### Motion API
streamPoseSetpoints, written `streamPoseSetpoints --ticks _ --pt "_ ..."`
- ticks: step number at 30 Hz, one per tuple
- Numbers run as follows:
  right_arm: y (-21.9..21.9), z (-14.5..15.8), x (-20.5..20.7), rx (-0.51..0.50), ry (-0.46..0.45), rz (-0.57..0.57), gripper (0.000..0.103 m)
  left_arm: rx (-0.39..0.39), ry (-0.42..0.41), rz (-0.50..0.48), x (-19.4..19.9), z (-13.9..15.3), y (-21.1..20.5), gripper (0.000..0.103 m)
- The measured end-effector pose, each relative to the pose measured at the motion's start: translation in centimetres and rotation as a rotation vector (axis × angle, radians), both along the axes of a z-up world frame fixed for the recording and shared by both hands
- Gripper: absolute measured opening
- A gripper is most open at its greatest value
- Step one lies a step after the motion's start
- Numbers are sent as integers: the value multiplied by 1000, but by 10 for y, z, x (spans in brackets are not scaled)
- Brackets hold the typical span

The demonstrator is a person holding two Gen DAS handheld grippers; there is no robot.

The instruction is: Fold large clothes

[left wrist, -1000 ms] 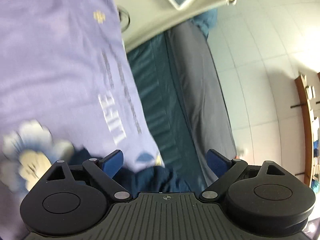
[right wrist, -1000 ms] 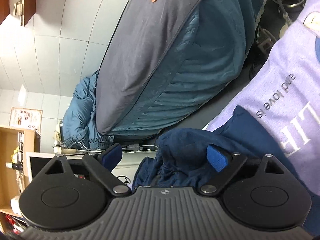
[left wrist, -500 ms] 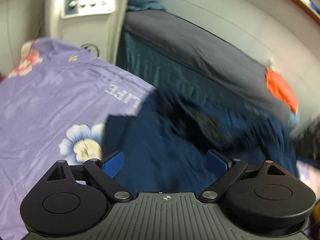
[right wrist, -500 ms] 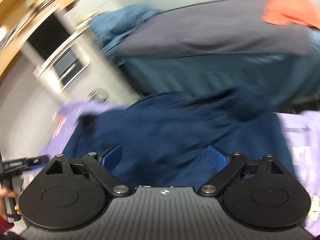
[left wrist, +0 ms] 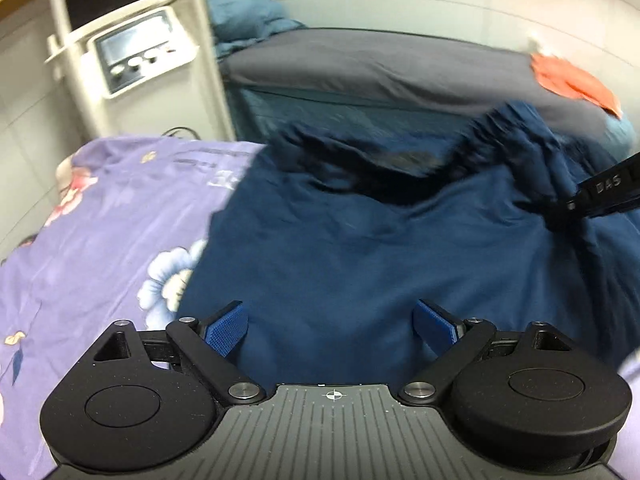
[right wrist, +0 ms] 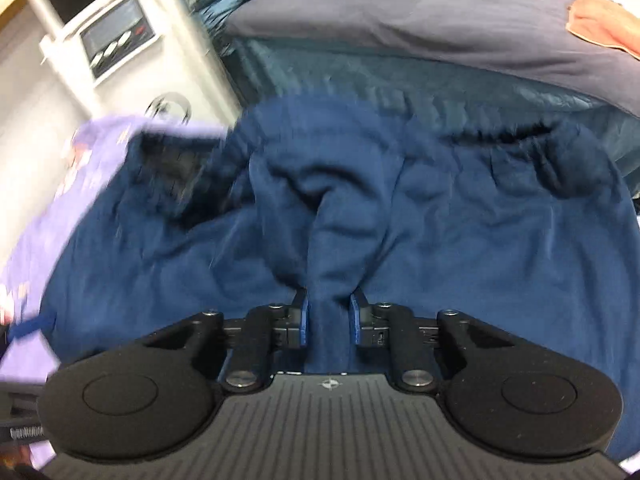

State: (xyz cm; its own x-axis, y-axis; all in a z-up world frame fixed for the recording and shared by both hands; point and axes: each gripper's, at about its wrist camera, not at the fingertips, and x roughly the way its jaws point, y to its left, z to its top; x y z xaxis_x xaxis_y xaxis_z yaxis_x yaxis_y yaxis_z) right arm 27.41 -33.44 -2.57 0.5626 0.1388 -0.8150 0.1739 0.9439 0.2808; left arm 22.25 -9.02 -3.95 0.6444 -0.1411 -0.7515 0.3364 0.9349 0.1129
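A ridge of the navy garment (right wrist: 400, 232) is pinched between the closed-in fingers of the right gripper (right wrist: 328, 316); the rest is spread over the lilac sheet (right wrist: 36, 240).

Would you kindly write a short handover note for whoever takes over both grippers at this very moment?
Right gripper: shut on a bunched ridge of the navy blue fabric garment.
Left gripper: open, hovering over the same garment, gripping nothing.
The garment lies rumpled on the lilac floral bedsheet, beside the grey-covered bed.
Done: one grasp.
Left: spread it flat, then make every fold.
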Motion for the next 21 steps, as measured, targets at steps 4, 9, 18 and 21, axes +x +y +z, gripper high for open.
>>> streamPoseSetpoints --ticks 4,9,18,21 --pt "-7 -9 41 -36 10 -29 23 45 -14 30 34 -11 -2 103" --pt "0 -45 62 -94 88 9 34 149 25 21 66 -40 -13 103" --pt "-16 9 -3 -99 -176 -88 91 -60 -56 34 58 10 -18 103" --pt "-20 5 -26 -100 -117 -82 91 -91 -27 -18 42 6 -29 103"
